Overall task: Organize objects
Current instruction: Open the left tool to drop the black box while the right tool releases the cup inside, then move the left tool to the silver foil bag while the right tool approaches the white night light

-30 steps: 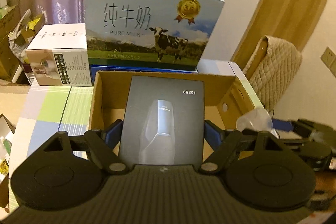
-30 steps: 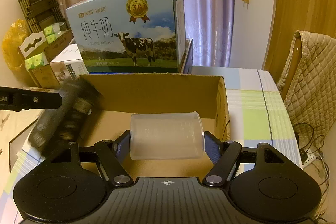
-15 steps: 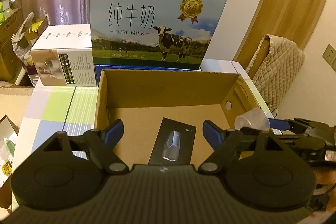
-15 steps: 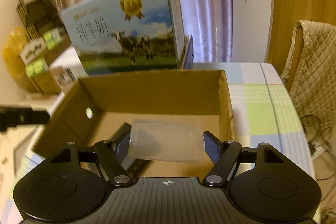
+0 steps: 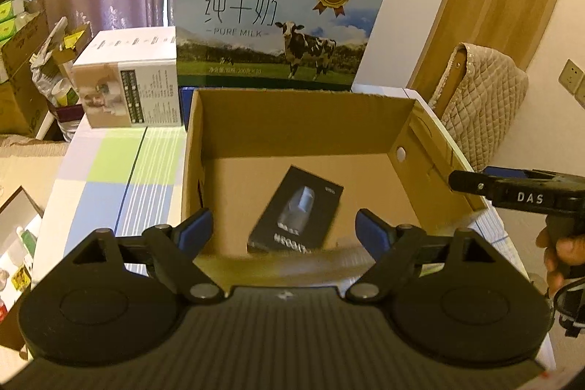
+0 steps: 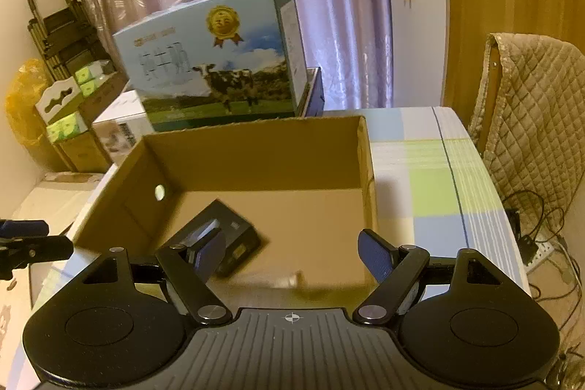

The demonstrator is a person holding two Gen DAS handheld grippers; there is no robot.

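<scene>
Both sets of jaws stand apart with nothing between them. The left gripper (image 5: 283,227) hangs over the near rim of the cardboard box (image 5: 299,112), and the right gripper (image 6: 292,253) hangs over the same near rim from the other side.

The black product box (image 5: 297,210) lies flat on the cardboard box's floor, toward its near wall — just ahead of and below the left gripper's jaws, so that hand looks the nearer. In the right wrist view the black product box (image 6: 219,243) sits partly behind the left-hand blue finger (image 6: 208,253).

Its long axis runs diagonally: near end toward the cardboard box's near-left corner, far end angled toward the far-right. A re-grasp, I judge, would need the wrist turned across that diagonal. No cup is clearly visible inside — only a faint blur by the near wall.
</scene>
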